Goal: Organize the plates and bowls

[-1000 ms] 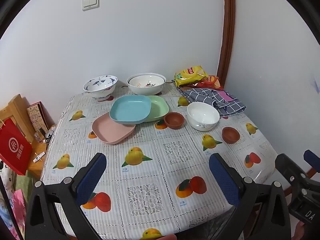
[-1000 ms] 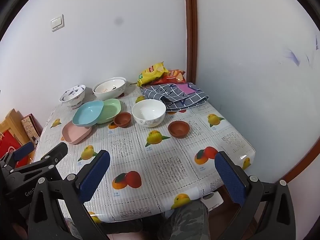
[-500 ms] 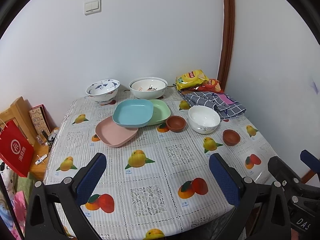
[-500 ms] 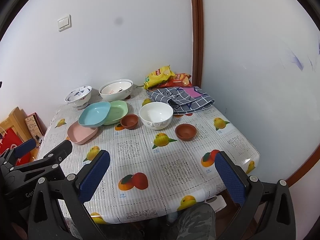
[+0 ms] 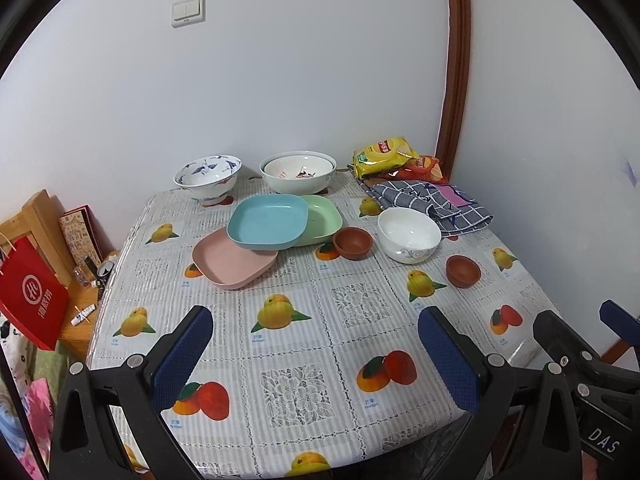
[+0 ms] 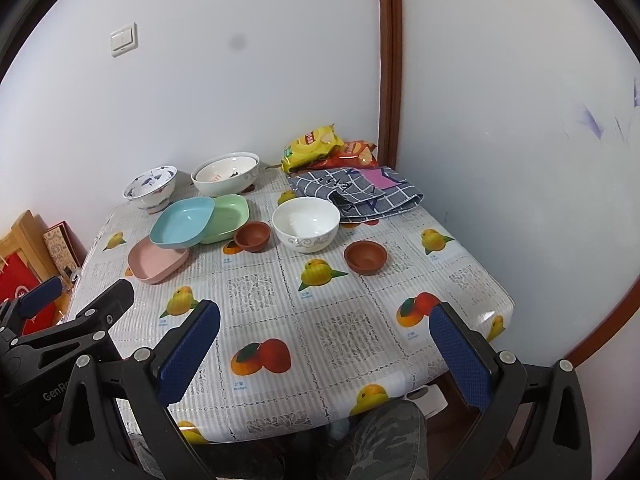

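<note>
Your view has pulled back from table since earlier frame; dishes untouched. Your left gripper (image 5: 316, 354) and right gripper (image 6: 326, 354) both spread wide, empty, over near edge. Glossy square blue plate (image 5: 269, 221) overlaps pink plate (image 5: 228, 262) and green plate (image 5: 322, 220). Round white bowl (image 6: 306, 223) mid-table between two matte brown bowls (image 6: 252, 235). Green plate partly hidden.

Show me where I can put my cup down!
The near half of the table is bare, in front of the pink plate and the brown bowl. The back is crowded with bowls, plates, a cloth and snack bags.
</note>
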Demonstrator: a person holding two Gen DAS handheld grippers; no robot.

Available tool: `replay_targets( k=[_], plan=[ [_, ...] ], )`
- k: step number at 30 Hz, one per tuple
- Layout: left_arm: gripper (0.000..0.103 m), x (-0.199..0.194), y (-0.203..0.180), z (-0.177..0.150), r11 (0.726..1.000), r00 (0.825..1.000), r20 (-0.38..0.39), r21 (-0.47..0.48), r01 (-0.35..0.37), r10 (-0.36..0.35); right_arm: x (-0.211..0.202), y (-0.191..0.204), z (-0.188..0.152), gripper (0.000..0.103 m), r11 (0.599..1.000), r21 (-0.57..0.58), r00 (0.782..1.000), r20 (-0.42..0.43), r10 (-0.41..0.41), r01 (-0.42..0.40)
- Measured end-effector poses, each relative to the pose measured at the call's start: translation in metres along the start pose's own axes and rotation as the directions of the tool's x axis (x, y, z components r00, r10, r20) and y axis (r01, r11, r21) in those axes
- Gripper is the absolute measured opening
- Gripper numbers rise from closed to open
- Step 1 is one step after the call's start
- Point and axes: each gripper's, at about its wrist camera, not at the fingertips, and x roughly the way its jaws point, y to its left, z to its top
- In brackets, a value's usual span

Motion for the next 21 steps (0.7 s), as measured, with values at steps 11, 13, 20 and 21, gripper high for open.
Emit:
replay_targets(
  k=[11,13,20,21],
  plan=[
    [0.103,0.0023,0.0011,-0.0027,1.000,1.000,-0.008,-0.013,0.017,-0.017,0.0044,-0.0003,-0.0028,0.103,1.000,-0.014,1.000,-0.006,-0.026,0.026],
    [0.103,0.0031,0.0017,-0.0030,1.000,1.000,-0.011,-0.015,0.017,-0.017,0.0053,-0.0002,-0.0035,0.103,1.000,-0.018,1.000,-0.008,-0.023,0.023],
    [0.103,0.0052,0.0024,-0.0025,1.000,1.000,-0.008,-0.018,0.010,-0.010,0.0068,-0.0021,-0.0056,0.103,1.000,0.004,1.000,-0.014,-0.009,0.009],
    [0.103,0.0051,0.0025,-0.0023,1.000,1.000,-0.006,-0.018,0.010,-0.010,0.0072,-0.0025,-0.0055,0.103,1.000,0.008,1.000,-0.016,-0.006,0.006]
  ],
)
